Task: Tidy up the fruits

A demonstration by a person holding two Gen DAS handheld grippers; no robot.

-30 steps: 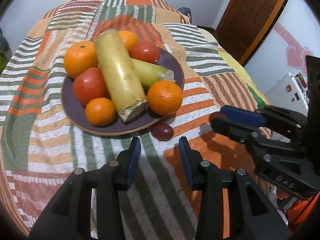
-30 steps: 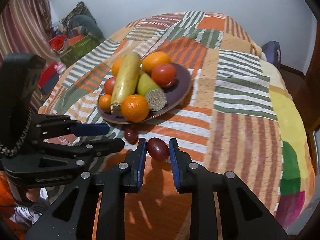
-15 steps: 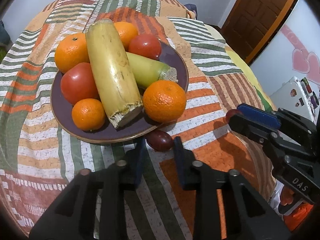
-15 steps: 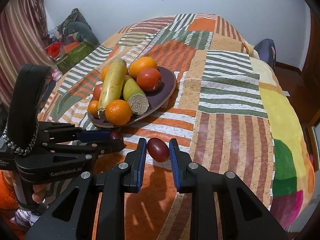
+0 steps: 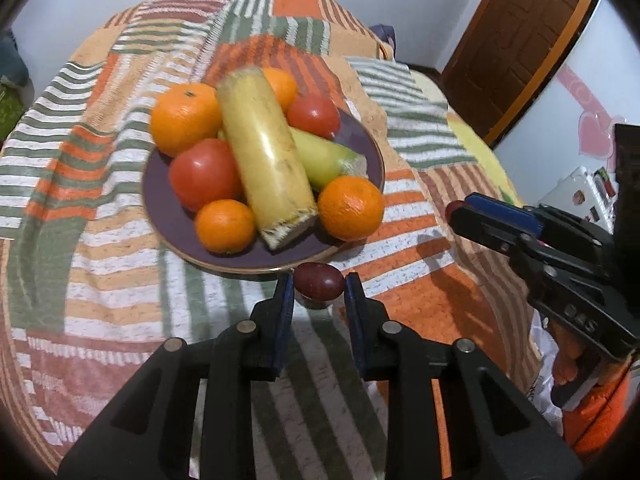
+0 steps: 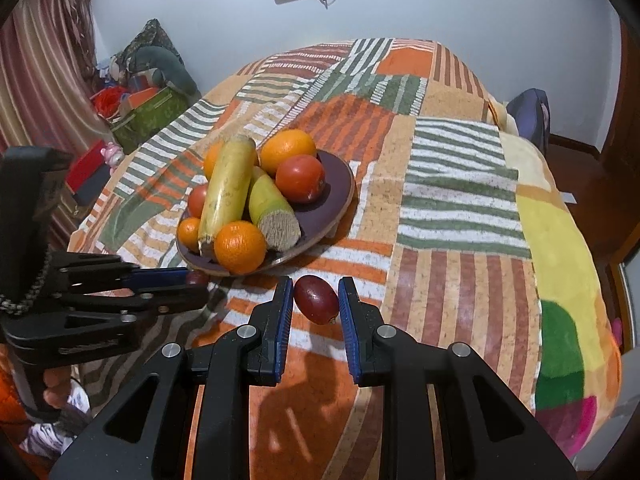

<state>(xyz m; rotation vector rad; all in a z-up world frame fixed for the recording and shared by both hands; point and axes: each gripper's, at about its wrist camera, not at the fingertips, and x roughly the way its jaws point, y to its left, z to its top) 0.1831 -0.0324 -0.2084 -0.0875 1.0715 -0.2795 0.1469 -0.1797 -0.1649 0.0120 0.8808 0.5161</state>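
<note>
Dark red plums sit one in each gripper, the left gripper (image 5: 319, 286) clamped on one plum (image 5: 319, 285) just beside the purple plate (image 5: 168, 216), the right gripper (image 6: 316, 300) pinching another plum (image 6: 317, 299) above the bed's striped blanket (image 6: 456, 216).

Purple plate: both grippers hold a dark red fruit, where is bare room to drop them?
The purple plate is bare on its right side, beside the tomato; in the left wrist view a smaller bare strip shows at its left rim. The middle is crowded with oranges and cane pieces.
</note>
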